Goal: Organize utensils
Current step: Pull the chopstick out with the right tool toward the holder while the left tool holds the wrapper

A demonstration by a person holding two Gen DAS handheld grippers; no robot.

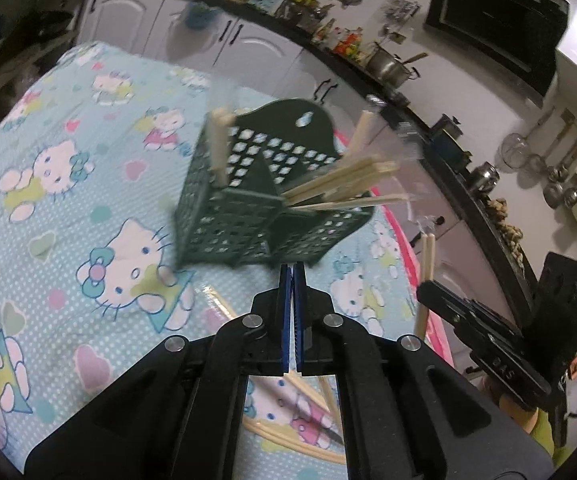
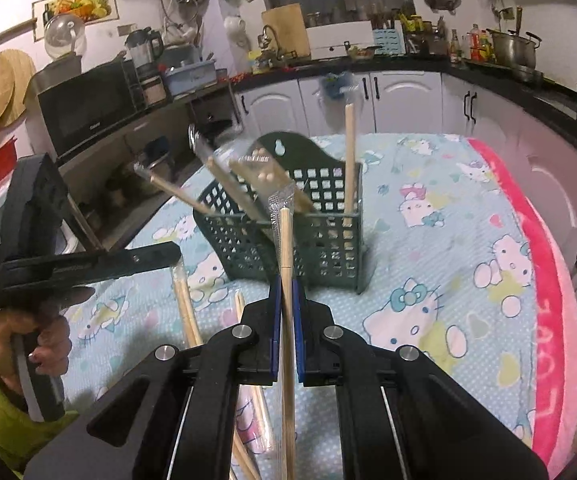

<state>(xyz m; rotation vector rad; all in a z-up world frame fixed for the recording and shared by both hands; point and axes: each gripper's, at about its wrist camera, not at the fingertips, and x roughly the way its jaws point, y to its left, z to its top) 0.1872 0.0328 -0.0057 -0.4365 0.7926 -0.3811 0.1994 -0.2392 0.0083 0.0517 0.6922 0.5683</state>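
A dark green perforated utensil basket (image 1: 248, 208) (image 2: 328, 236) stands on the cartoon-cat cloth, blurred in the left wrist view. Several wooden chopsticks (image 1: 344, 184) (image 2: 350, 160) lean out of it, some in clear wrappers. My left gripper (image 1: 292, 271) hovers just in front of the basket, its blue pads shut together with nothing between them; it also shows at the left as my left gripper (image 2: 172, 253), held by a hand. My right gripper (image 2: 286, 280) is shut on a wrapped pair of chopsticks (image 2: 285, 240) that points up toward the basket. The same held pair (image 1: 426, 264) and right gripper (image 1: 422, 292) show at the right.
More wrapped chopsticks (image 2: 186, 308) (image 1: 308, 396) lie on the cloth near me. A pink blanket edge (image 2: 548, 288) borders the table on the right. White cabinets (image 2: 404, 96) and a black counter with pots (image 2: 512, 48) stand behind it. A microwave (image 2: 88, 108) sits at the left.
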